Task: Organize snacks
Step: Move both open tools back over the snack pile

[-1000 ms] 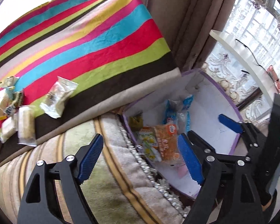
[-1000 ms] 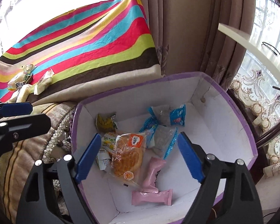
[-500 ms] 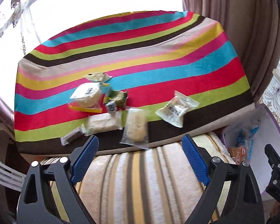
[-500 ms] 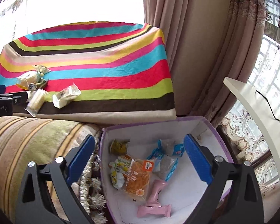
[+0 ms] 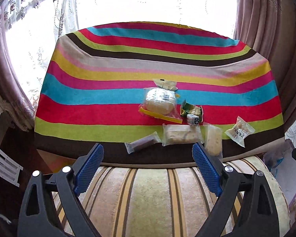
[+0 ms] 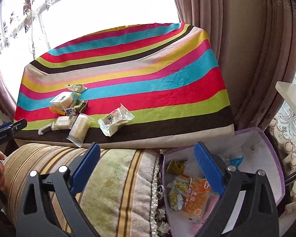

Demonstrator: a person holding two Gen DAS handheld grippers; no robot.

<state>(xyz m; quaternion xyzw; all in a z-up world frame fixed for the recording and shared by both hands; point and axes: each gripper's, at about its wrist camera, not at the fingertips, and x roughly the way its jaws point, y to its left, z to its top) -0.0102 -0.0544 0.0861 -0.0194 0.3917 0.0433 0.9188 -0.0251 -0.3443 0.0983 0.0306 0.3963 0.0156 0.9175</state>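
Left gripper (image 5: 147, 169): jaws spread wide with nothing between the blue pads; they have just been opening. It hangs over the striped cushion (image 5: 152, 201), pointing at the cloth's near edge.
Right gripper (image 6: 148, 167): jaws likewise wide and empty, also just been opening. Its left finger is over the cushion, its right finger over the box.
Striped cloth (image 5: 112, 90): a surface covered in bright bands, with a brown band and a beige hem along the near edge.
Loose snacks: all lie on the cloth's near right part, close together.
Dark bar (image 5: 142, 145): clear wrapper, on the brown band at the near edge, leftmost of the group.
Pale cake packet (image 5: 180, 134): just right of the dark bar, lying flat.
Long pale packet (image 5: 213, 141): right of that, its near end reaching over the brown band.
Round bun bag (image 5: 159, 102): behind these, on the red and blue bands, a yellow strip along its near side.
Green packet (image 5: 192, 110): just right of the bun, a small white cube-like packet (image 5: 192, 120) touching its near side.
White printed packet (image 5: 239, 132): farthest right, apart from the others, near the cloth's right edge.
Flat pale wrapper (image 5: 165, 84): just behind the bun.
Box (image 6: 274, 154): purple-rimmed, white inside, beside the cushion below the cloth's near right corner.
Boxed snacks: an orange packet (image 6: 195, 195), a yellow-printed packet (image 6: 174, 195), a green one (image 6: 175, 165) at the far left corner, and blue wrappers (image 6: 235, 160) toward the back.
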